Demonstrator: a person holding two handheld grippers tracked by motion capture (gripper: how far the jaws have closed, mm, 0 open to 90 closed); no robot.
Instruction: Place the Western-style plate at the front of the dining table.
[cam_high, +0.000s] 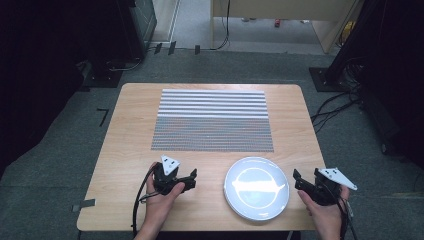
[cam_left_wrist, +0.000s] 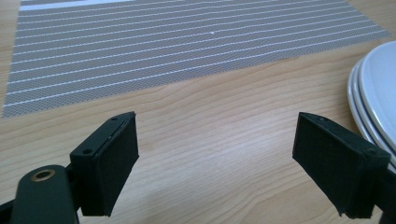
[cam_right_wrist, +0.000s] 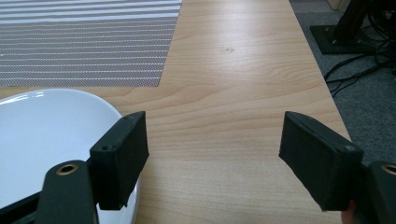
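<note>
A white plate stack (cam_high: 256, 188) lies near the table's front edge, right of centre; its rims show at the right of the left gripper view (cam_left_wrist: 373, 88) and at the lower left of the right gripper view (cam_right_wrist: 42, 135). My left gripper (cam_high: 186, 179) rests on the wood left of the plates, jaws wide open and empty (cam_left_wrist: 215, 163). My right gripper (cam_high: 303, 181) sits just right of the plates, also open with nothing between its jaws (cam_right_wrist: 215, 158). A grey striped placemat (cam_high: 213, 120) lies flat in the table's middle.
The wooden table (cam_high: 130, 150) has bare wood around the mat. Its right edge (cam_right_wrist: 327, 88) drops to grey carpet with black cables (cam_high: 335, 107) and a stand base (cam_high: 325, 77). Dark equipment stands at the far left and right.
</note>
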